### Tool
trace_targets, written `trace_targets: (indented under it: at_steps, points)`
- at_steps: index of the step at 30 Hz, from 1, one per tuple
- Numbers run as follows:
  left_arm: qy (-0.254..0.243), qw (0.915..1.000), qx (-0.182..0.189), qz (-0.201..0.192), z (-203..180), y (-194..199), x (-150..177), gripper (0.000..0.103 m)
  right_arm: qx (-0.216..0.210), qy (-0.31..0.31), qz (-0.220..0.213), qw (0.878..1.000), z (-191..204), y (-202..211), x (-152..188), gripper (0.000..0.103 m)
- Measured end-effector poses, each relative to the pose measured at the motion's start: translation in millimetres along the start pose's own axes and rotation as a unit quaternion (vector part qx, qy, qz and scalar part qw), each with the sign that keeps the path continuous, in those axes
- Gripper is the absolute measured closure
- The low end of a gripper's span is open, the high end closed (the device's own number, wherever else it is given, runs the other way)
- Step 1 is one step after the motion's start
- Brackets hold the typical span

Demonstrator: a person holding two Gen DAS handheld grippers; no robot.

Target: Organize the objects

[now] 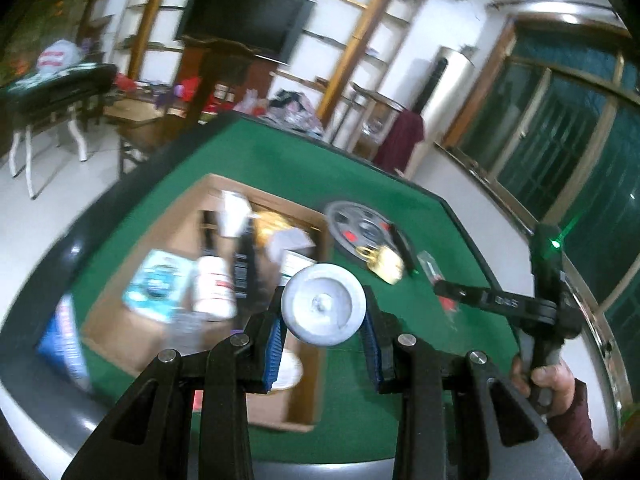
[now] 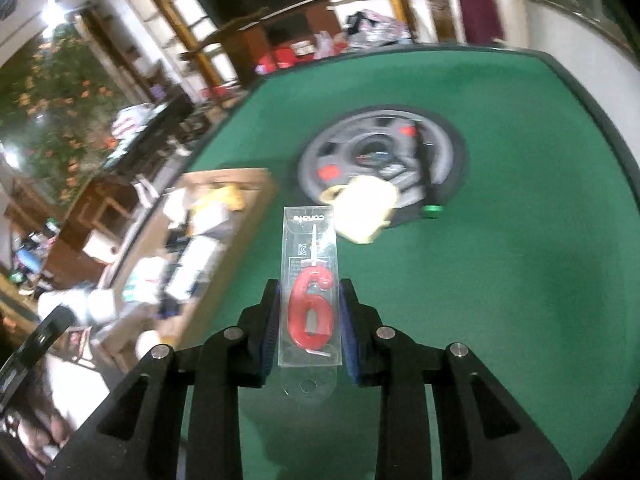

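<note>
My left gripper (image 1: 325, 312) is shut on a round silver tin (image 1: 323, 305) and holds it above the green table, beside the near right corner of the cardboard box (image 1: 188, 216). My right gripper (image 2: 309, 312) is shut on a clear packet with a red number-6 candle (image 2: 310, 284), held above the felt. The right gripper also shows in the left wrist view (image 1: 444, 289), with the packet's red end just visible. A gold padlock (image 1: 382, 260) lies on the felt; it also shows in the right wrist view (image 2: 366, 210).
The box holds several items, among them a white bottle (image 1: 212, 284) and a teal packet (image 1: 154, 284). A grey round panel (image 2: 380, 156) is set in the table (image 2: 520, 240). A black pen with a green cap (image 2: 431, 210) lies by the padlock. A blue box (image 1: 66, 340) lies left.
</note>
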State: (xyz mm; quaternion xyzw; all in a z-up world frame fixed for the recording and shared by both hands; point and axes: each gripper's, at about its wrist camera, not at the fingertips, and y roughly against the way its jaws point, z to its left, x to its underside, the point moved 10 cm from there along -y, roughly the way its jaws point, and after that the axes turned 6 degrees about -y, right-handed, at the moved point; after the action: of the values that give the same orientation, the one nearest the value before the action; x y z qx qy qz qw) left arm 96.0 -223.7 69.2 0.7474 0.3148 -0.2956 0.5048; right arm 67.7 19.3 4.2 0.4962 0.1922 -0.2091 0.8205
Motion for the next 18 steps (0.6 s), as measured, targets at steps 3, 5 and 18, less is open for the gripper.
trace_targets:
  at_steps: [3,5,18]
  points:
    - [0.011,0.9994,-0.032,-0.006,30.9,10.6,0.9,0.074,-0.033,0.02,0.013,0.999,38.5,-5.7,8.1,0.077]
    - [0.018,0.9988,-0.046,0.001,48.7,10.9,7.6,0.074,-0.051,0.033,0.026,0.998,64.2,-14.0,16.7,0.077]
    - [0.016,0.9965,-0.063,0.053,78.5,-25.6,49.8,0.074,-0.075,0.096,0.104,0.987,157.0,-83.9,70.0,0.077]
